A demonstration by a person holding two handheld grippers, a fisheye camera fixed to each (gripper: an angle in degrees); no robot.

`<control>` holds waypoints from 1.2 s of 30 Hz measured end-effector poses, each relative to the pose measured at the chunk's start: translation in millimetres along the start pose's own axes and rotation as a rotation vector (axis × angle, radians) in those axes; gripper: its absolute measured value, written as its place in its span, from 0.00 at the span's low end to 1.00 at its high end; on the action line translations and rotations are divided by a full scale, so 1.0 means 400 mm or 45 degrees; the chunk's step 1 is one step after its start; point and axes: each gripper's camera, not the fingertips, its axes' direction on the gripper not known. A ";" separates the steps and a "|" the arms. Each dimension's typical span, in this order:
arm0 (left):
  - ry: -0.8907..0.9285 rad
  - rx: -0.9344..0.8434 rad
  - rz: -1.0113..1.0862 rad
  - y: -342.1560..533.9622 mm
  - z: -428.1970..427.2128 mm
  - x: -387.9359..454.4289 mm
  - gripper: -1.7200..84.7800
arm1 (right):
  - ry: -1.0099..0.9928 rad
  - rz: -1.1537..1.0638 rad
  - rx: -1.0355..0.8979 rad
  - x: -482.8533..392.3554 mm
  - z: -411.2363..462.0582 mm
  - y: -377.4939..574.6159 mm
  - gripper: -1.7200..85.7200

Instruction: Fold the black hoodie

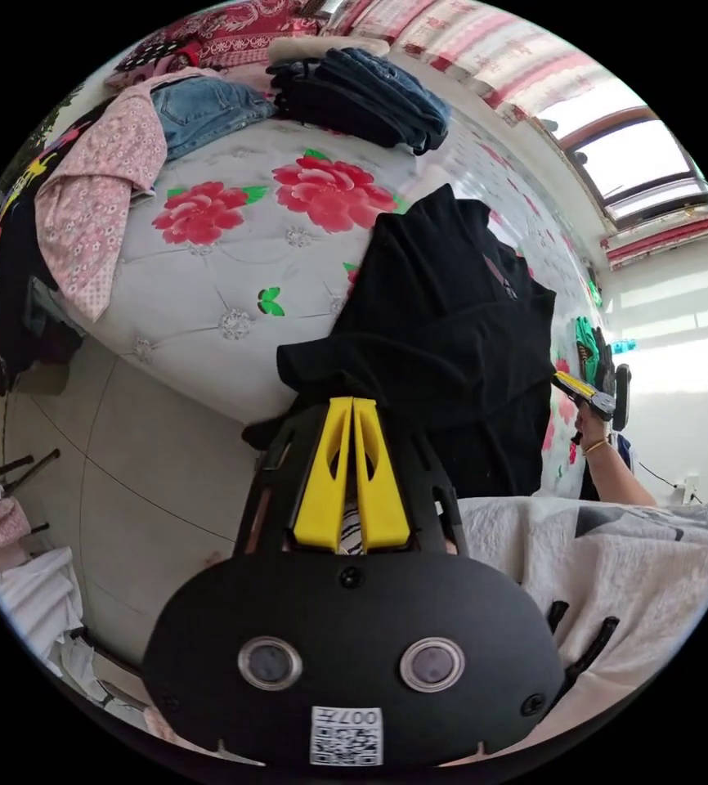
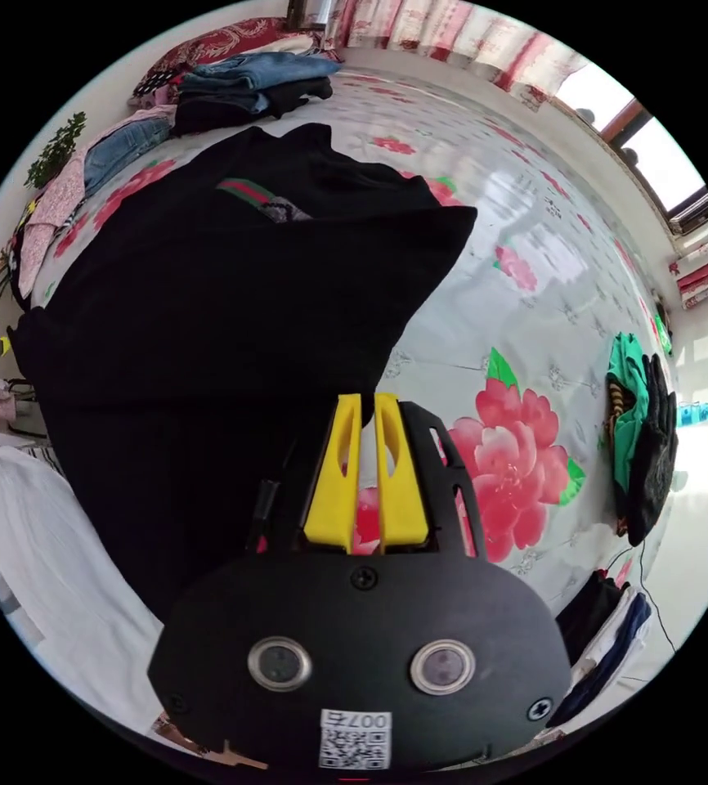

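Left gripper view: left gripper (image 1: 352, 402) at centre-bottom, yellow jaws closed w/ almost no gap, tips nipping a fold at the edge of the black hoodie (image 1: 444, 343). Hoodie takes up centre-right of frame, draped on the flowered bed cover (image 1: 231, 270) and hanging over its near edge; lower part is cut off behind the gripper body. At right edge a hand (image 1: 595, 425) holds the right gripper, seen side-on and small, so jaw gap can't be read there. Upper part of frame: folded dark clothes pile (image 1: 362, 94), jeans (image 1: 203, 106), pink patterned garment (image 1: 92, 188) hanging off the bed corner. White quilted fabric (image 1: 616, 564) lower right.

Right gripper view: right gripper (image 2: 368, 402) jaws nearly together, narrow slit btwn them, tips at the hoodie's (image 2: 231, 294) hem; actual grip is lost in black-on-black, can't confirm. Hoodie spreads over upper left to centre; a striped band shows near its top. Green garment (image 2: 628, 401) and a dark one sit at right edge of bed.
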 end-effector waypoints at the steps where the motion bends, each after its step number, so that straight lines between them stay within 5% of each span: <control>1: -0.023 0.021 0.004 0.023 -0.016 0.010 0.01 | -0.002 0.004 -0.005 0.023 0.004 0.008 0.02; 7: -0.093 -0.106 -0.230 0.154 0.029 -0.013 0.01 | -0.447 0.209 0.083 0.263 0.040 0.088 0.02; 11: 0.025 0.061 -0.245 0.173 0.011 -0.002 0.08 | -0.602 0.316 0.103 0.358 0.052 0.129 0.02; 18: 0.029 0.100 -0.017 0.017 0.024 0.017 0.17 | -0.473 0.621 0.189 0.413 -0.049 0.285 0.02; 22: -0.063 -0.123 0.081 -0.048 0.089 0.053 0.05 | -0.546 0.681 0.213 0.378 -0.091 0.386 0.02; 28: 0.086 0.025 0.411 0.000 -0.075 0.080 0.03 | -0.500 0.714 0.253 0.317 -0.169 0.512 0.02; 36: 0.261 -0.278 0.108 0.063 0.037 -0.095 0.09 | -0.527 0.577 0.174 0.227 -0.194 0.504 0.02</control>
